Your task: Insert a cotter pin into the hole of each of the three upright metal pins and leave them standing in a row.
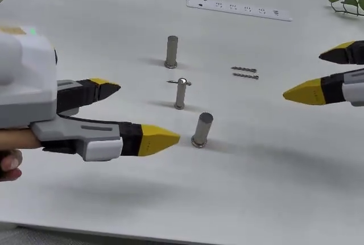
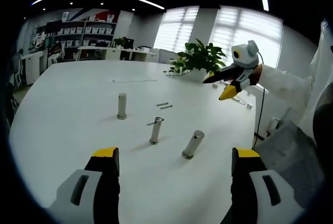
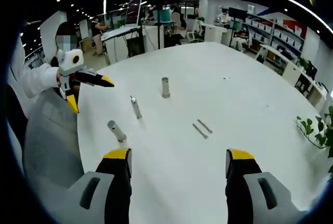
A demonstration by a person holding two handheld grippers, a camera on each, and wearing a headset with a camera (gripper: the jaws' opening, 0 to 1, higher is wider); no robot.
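Three upright metal pins stand in a row on the white table: a far pin (image 1: 171,51), a middle pin (image 1: 181,93) with a cotter pin (image 1: 177,81) through its top hole, and a near pin (image 1: 202,129). Two loose cotter pins (image 1: 245,73) lie to the right of the row. My left gripper (image 1: 141,112) is open at the left, its lower tip close to the near pin. At the right edge my right gripper (image 1: 324,74) is open too, past the loose cotter pins. The pins (image 2: 155,130) and loose cotter pins (image 3: 201,128) lie ahead of each gripper's jaws.
A white power strip (image 1: 239,9) lies at the far side of the table. A green plant (image 1: 348,1) sits at the far right corner. The table's near edge (image 1: 114,231) runs along the bottom. Desks and shelves stand in the room behind.
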